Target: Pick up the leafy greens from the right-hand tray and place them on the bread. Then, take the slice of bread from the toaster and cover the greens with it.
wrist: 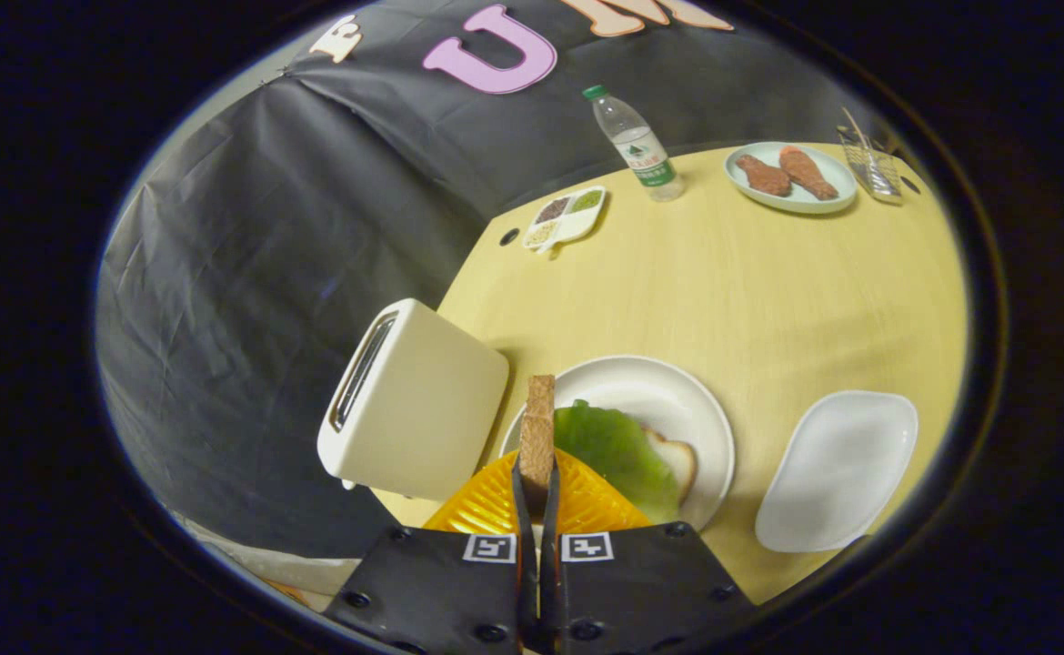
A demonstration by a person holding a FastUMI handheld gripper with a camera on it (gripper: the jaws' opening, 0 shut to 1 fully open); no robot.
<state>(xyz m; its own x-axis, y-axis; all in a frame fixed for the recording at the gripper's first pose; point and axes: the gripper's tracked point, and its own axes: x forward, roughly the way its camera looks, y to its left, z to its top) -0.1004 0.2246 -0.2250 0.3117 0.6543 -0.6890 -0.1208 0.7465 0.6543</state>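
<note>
Gripper [537, 496]: fingers clenched on a bread slice [538, 428] — held edge-on and upright between both of them, its crust rising just ahead of the tips.
Toaster [414, 405]: cream body, slot seen on top; set on the table's corner, just beside the round plate.
Round plate [668, 400]: white, beyond the fingers; a leafy green [618, 450] is laid over a second bread slice [677, 459], whose edge is seen past the leaf.
Right-hand tray [837, 468]: white, set apart from the round plate.
Far side of table [750, 291]: divided dish [567, 216] of grains, water bottle [637, 146] — upright, plate [791, 177] with two drumsticks [785, 173], clear glass container [873, 164].
</note>
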